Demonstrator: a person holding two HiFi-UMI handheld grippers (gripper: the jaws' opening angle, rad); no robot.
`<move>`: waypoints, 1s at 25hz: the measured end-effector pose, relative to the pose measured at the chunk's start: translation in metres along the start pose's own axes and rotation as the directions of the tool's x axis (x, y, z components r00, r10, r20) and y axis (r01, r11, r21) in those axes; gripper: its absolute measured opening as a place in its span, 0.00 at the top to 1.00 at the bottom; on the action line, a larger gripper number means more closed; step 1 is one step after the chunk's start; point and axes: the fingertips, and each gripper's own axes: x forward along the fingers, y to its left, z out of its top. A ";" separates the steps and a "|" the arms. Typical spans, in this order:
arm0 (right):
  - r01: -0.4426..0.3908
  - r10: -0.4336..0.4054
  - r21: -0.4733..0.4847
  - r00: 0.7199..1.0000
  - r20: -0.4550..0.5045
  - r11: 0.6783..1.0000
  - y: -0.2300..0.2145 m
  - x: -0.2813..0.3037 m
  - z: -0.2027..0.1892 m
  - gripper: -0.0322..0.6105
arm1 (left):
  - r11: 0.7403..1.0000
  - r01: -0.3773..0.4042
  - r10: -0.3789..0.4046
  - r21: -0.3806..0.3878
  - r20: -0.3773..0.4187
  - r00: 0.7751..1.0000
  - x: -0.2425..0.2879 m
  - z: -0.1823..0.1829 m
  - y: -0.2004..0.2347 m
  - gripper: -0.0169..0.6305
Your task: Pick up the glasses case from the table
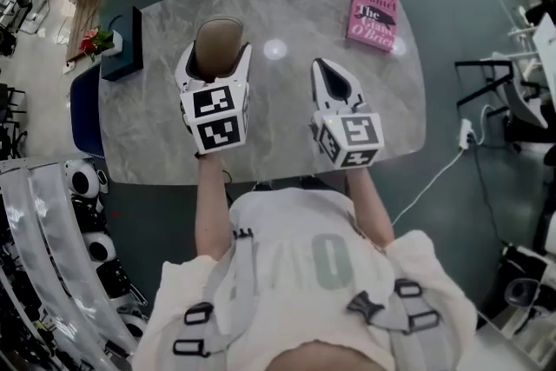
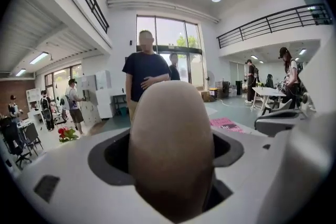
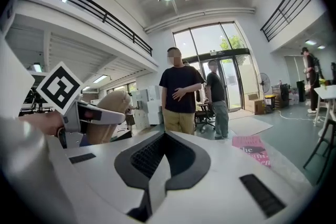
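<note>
The tan, rounded glasses case (image 1: pixel 218 41) stands upright between the white jaws of my left gripper (image 1: pixel 216 63), above the grey marble table (image 1: pixel 287 135). In the left gripper view the case (image 2: pixel 170 139) fills the middle, clamped on both sides. The right gripper view shows the case (image 3: pixel 108 110) off to its left, in the other gripper. My right gripper (image 1: pixel 325 70) hovers over the table to the right of the case, its jaws pressed together with nothing between them.
A pink book (image 1: pixel 373 16) lies at the table's far right. A black box with red flowers (image 1: pixel 120 43) stands at the left edge, with a blue chair (image 1: pixel 84 110) beside it. A person (image 3: pixel 178 93) stands beyond the far edge.
</note>
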 end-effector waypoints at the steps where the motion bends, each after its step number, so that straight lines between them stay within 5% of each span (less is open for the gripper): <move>1: -0.005 0.005 -0.004 1.000 0.012 1.000 0.003 -0.002 0.005 0.95 | 1.000 -0.012 0.012 0.005 0.035 0.999 -0.011 0.004 0.001 0.36; 10: -0.021 0.023 -0.022 0.995 0.092 1.000 0.017 -0.009 0.025 0.95 | 0.997 -0.079 0.069 0.027 0.257 0.964 -0.075 0.005 0.010 0.36; 25: -0.012 0.016 -0.031 0.995 0.100 0.999 0.024 -0.018 0.012 0.95 | 0.995 -0.077 0.091 -0.066 0.239 0.967 -0.081 -0.025 0.024 0.36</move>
